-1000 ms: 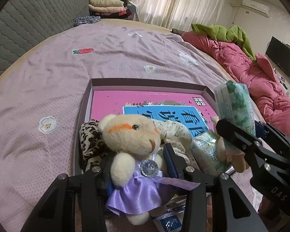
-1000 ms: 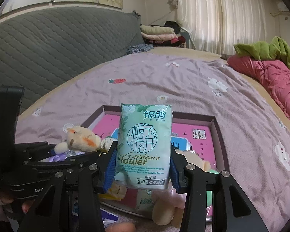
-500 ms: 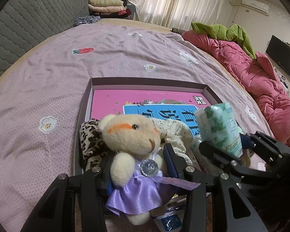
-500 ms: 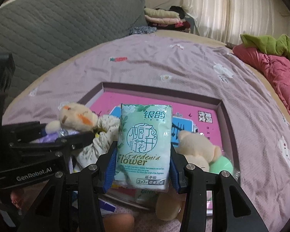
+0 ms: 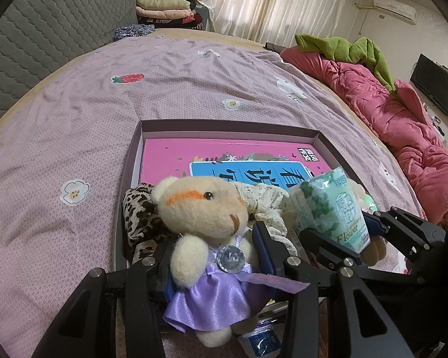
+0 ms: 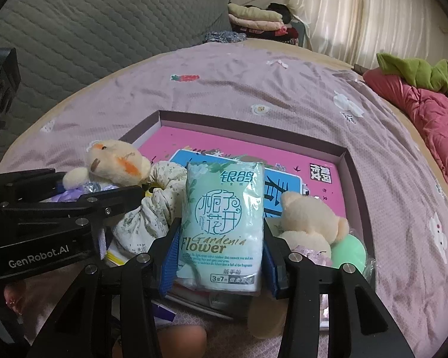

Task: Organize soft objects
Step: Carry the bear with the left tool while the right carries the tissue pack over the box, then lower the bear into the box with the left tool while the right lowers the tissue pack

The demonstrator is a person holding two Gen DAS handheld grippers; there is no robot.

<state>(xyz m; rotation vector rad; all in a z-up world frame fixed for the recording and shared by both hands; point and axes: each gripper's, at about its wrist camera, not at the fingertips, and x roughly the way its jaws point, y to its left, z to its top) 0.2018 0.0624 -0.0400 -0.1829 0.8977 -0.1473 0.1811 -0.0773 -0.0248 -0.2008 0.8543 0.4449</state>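
The left tongs [image 5: 215, 256] are clenched on a bear [image 5: 206, 223] in a purple dress, their blue pads pressed against its body from both sides. The bear sits upright between them, head above the pads, at about 6 o'clock of the left view, over the near edge of the box [image 5: 224, 125].

The right tongs [image 6: 219, 256] grasp a tissue pack [image 6: 224, 223], mint green with "Gardenia Flower" print. It stands upright, its sides pinched by the blue pads, in the middle of the right view. In the left view the same pack shows at 3 o'clock, tilted, above the box's near right corner.

The box lies on the bed [image 5: 74, 125], on a mauve sheet with small flower and strawberry prints. A pink book [image 5: 224, 155] lies flat inside it, filling the far half. At the box's near left corner, at 9 o'clock from the bear, sits a leopard-print cloth [image 5: 137, 211]. A floral cloth bundle [image 6: 152, 205] lies between the bear and the pack. At 3 o'clock from the pack in the right view a second bear [image 6: 310, 220] lies in the box, with a green ball [image 6: 349, 250] just beside it at the box's right wall.

A red quilt [image 5: 388, 101] lies along the bed's far right side, at 2 o'clock, with a green blanket [image 5: 352, 50] on top.
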